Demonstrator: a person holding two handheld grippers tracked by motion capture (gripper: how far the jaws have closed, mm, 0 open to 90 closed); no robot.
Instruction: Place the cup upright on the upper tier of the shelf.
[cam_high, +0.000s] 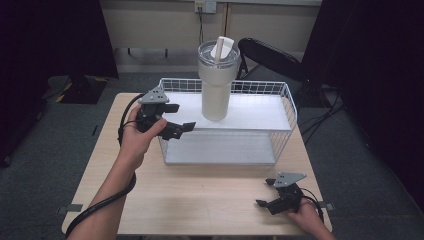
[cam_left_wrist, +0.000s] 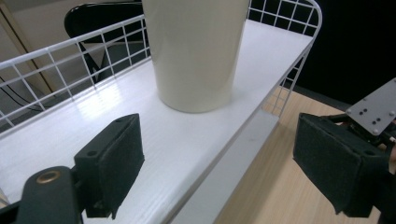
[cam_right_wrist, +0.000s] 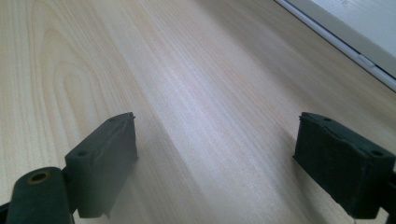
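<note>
Surroundings: white wire rack (cam_high: 287, 107) with two shelves on a light wooden table (cam_high: 200, 195); black chair (cam_high: 267, 55) behind the rack.
In the way: wire rail around the upper shelf, low along the back and ends; front edge open.
Tumbler (cam_high: 216, 82): cream, tall, tapered to a narrower base, clear lid with a pale straw; upright on the upper shelf, near its middle.
Left gripper (cam_high: 175, 120): spread wide, empty, at the shelf's left end, short of the tumbler.
Right gripper (cam_high: 266, 192): spread wide, empty, low over the table's near right corner.
</note>
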